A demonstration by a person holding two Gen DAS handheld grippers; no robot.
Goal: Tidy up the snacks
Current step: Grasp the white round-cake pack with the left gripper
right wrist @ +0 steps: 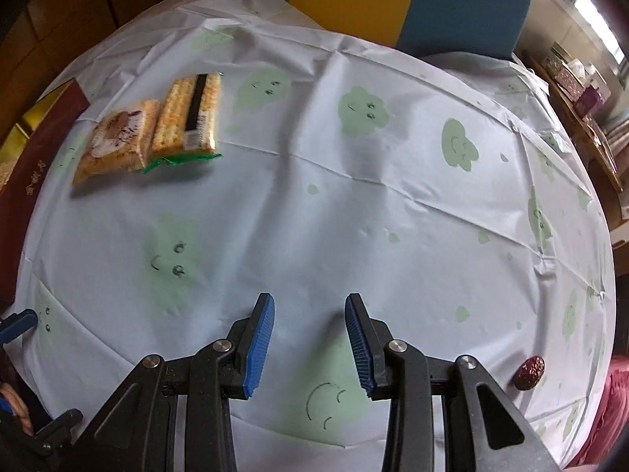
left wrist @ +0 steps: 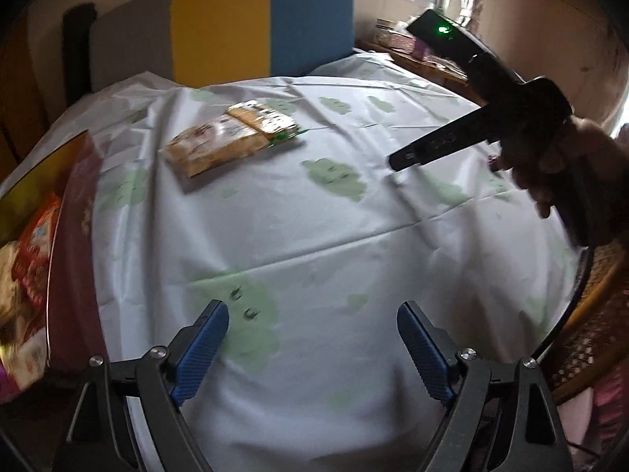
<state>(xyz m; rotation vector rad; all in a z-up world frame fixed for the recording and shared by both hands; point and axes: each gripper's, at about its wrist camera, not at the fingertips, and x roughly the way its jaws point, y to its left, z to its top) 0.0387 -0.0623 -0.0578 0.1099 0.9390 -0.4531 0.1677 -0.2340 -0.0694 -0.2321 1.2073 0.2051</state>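
Note:
Two snack packs lie side by side on the round table: a tan biscuit pack [right wrist: 118,139] [left wrist: 208,147] and a cracker pack with a green end [right wrist: 192,114] [left wrist: 267,120]. A dark red box [left wrist: 74,267] with a gold lining stands at the table's left edge and holds several snack packs [left wrist: 33,251]; its side also shows in the right wrist view [right wrist: 35,145]. My left gripper [left wrist: 312,338] is open and empty above the near table. My right gripper [right wrist: 308,340] is open and empty; it also shows from the side in the left wrist view [left wrist: 401,161].
The table wears a white cloth [right wrist: 314,196] with green smiley clouds. A red date [right wrist: 530,371] lies near the right edge. A grey, yellow and blue chair back [left wrist: 236,27] stands behind the table. A wooden shelf [right wrist: 582,94] with boxes stands at the right.

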